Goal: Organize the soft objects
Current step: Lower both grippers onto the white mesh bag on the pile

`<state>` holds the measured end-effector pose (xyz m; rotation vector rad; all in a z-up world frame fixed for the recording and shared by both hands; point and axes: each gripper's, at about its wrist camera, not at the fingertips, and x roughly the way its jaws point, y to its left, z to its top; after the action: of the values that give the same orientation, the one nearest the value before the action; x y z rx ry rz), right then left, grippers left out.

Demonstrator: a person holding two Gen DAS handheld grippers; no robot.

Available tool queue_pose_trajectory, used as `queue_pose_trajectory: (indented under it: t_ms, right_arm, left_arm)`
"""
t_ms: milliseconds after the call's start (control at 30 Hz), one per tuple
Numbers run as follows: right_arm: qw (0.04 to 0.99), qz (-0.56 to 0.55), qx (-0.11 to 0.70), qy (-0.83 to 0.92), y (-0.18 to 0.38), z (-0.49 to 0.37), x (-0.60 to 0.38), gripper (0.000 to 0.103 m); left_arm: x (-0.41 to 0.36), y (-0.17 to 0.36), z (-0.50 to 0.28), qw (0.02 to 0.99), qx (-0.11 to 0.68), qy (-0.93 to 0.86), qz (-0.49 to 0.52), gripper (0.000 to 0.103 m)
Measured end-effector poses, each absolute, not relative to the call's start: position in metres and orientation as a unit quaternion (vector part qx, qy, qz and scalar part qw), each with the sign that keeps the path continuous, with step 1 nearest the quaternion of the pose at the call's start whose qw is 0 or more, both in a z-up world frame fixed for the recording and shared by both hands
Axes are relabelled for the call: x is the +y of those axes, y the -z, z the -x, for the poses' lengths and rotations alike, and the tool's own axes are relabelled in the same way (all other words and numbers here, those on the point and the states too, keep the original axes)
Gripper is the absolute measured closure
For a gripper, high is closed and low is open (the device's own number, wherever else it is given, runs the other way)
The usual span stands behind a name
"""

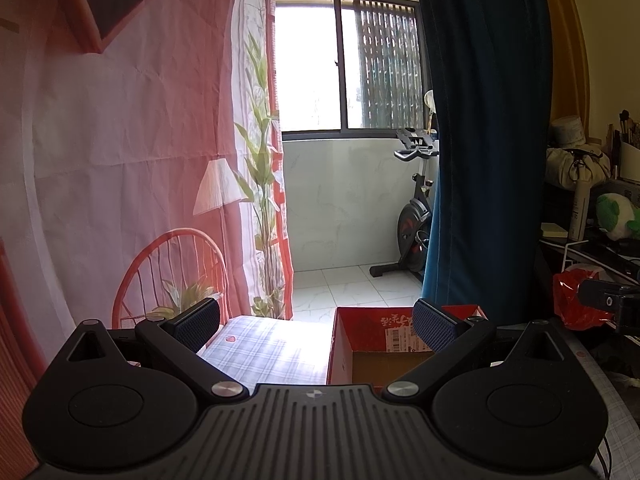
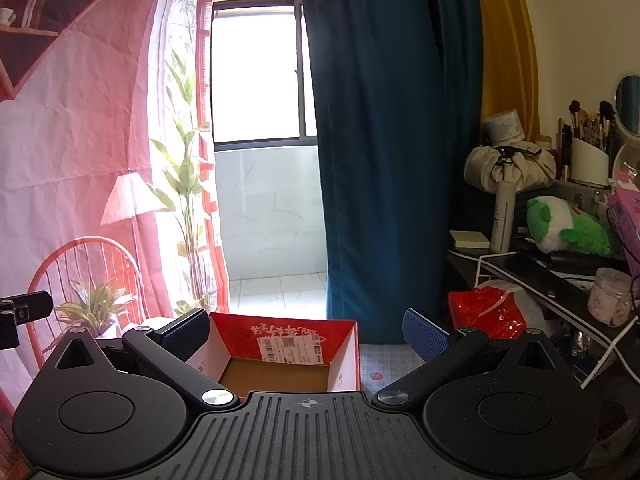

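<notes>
Here, the left gripper is held level above the bench, its fingers spread wide with nothing between them. The right gripper is held alongside at a like height, its fingers likewise parted and empty; its tip is seen at the right edge of the left wrist view.

A red cardboard box is set on the bench just ahead of both grippers, open at the top, with a printed label on its far inner wall; only its bare brown floor can be seen inside. A green and white plush toy is laid on a cluttered dark shelf to the right, well apart from the box, near a white bottle and a tied cloth bundle. A red plastic bag is hung below the shelf.

The bench is covered with a pale checked cloth. Beyond it, a printed pink backdrop, a blue curtain, a window and an exercise bike are seen.
</notes>
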<state>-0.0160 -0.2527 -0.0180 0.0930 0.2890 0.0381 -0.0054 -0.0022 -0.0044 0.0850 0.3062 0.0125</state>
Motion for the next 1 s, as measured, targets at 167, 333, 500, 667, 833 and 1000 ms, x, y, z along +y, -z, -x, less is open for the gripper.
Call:
queue_pose_trajectory:
  t_ms: [167,333,500,667,833,1000]
  right_arm:
    - [0.986,-0.038,0.155,-0.041,0.037,0.009,-0.251,0.000]
    - [0.988,-0.015,0.142,-0.063,0.073,0.011,-0.242,0.000]
    - [0.978,-0.004,0.188,-0.089,0.111,0.009,-0.234,0.000]
    - [0.957,0.021,0.263,-0.119,0.160,0.008,-0.228,0.000]
    - [0.940,0.049,0.326,-0.088,0.210,0.005,-0.225,0.000]
    - [0.918,0.016,0.383,-0.102,0.242,-0.002,-0.227,0.000]
  left_arm:
    - [0.007,0.019,0.002,0.986,0.164,0.003,-0.031,0.000]
    - [0.014,0.043,-0.004,0.981,0.191,0.006,-0.037,0.000]
    - [0.029,0.079,-0.007,0.979,0.202,0.028,-0.026,0.000]
    - [0.031,0.132,-0.019,0.961,0.267,0.063,-0.044,0.000]
    - [0.036,0.177,-0.037,0.939,0.334,0.080,-0.030,0.000]
    - [0.040,0.210,-0.045,0.913,0.398,0.087,-0.004,0.000]
